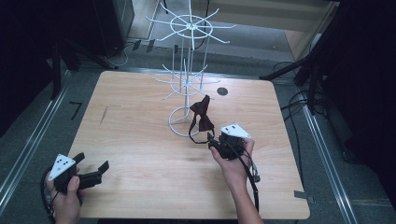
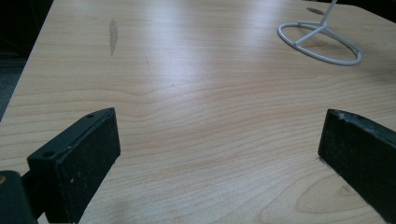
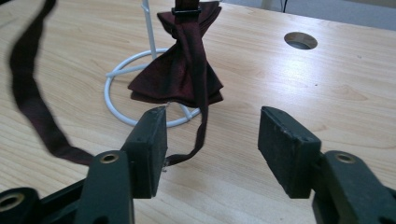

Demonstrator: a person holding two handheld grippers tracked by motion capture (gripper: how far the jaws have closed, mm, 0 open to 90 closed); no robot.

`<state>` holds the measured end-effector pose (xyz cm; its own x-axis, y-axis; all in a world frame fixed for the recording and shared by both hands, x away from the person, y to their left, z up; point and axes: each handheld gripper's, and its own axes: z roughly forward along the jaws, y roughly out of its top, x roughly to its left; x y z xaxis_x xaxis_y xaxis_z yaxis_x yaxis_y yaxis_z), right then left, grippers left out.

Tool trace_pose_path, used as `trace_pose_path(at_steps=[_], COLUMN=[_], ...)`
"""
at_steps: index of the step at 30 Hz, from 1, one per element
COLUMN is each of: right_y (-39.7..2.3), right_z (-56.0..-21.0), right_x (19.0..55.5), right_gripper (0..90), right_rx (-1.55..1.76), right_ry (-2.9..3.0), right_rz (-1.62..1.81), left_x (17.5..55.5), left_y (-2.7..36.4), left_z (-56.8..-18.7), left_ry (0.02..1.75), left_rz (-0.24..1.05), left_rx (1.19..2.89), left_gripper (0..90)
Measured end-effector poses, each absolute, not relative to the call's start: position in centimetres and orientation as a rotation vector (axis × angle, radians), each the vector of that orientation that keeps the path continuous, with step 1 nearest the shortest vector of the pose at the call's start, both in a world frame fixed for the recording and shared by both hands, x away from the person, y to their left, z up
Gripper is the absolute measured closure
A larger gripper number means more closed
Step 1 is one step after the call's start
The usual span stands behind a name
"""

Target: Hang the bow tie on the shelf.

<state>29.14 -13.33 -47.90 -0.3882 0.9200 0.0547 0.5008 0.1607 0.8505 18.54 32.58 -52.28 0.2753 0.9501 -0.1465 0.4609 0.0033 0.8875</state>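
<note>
A dark red bow tie (image 1: 201,116) hangs from a lower arm of the white wire display stand (image 1: 189,70), its wings down by the stand's base ring (image 1: 180,122). In the right gripper view the bow tie (image 3: 180,79) hangs just ahead of my right gripper (image 3: 212,114), whose jaws stand apart. Its thin strap (image 3: 28,102) loops down to the table and runs past the left jaw's tip; neither pad presses on it. My right gripper (image 1: 212,140) sits low at the table's middle right. My left gripper (image 1: 92,161) rests open at the near left corner, nothing between its jaws (image 2: 219,116).
The wooden table (image 1: 140,140) has a round cable hole (image 1: 222,91) behind the stand. The stand's base ring (image 2: 322,53) lies far ahead in the left gripper view. Dark floor, metal rails and cables surround the table.
</note>
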Motion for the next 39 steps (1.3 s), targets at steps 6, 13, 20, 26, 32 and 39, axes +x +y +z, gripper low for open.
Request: trace_pose_path(at_steps=[6,13,20,26,32,39], right_y=[-14.9,-16.5,-18.5,-20.0,-22.0,-23.6], right_z=[-47.6,-47.0,-46.9,-47.4,-48.0,-48.5], right_x=[28.6,27.4,26.5,25.9,25.1,24.5], right_gripper=[33.8,31.4,31.4,31.4,31.3,29.1], right_rx=[1.37,1.376,1.402,1.423,1.46,1.479], right_ry=[1.919,1.84,1.784,1.767,1.74,1.726], right_rz=[1.193,1.247,1.25,1.23,1.214,1.192], left_x=[18.5,18.5,18.5,18.5,18.5,18.5], left_y=[32.6,32.6,32.6,32.5,32.5,32.5], left_z=[-52.3,-52.3,-52.3,-52.3,-52.3,-52.2], left_ry=[1.328,1.33,1.331,1.331,1.33,1.331], left_rz=[0.658,0.661,0.661,0.662,0.664,0.666], left_rx=[1.612,1.614,1.614,1.612,1.614,1.616], left_gripper=[0.0,0.0,0.0,0.0,0.0,0.0])
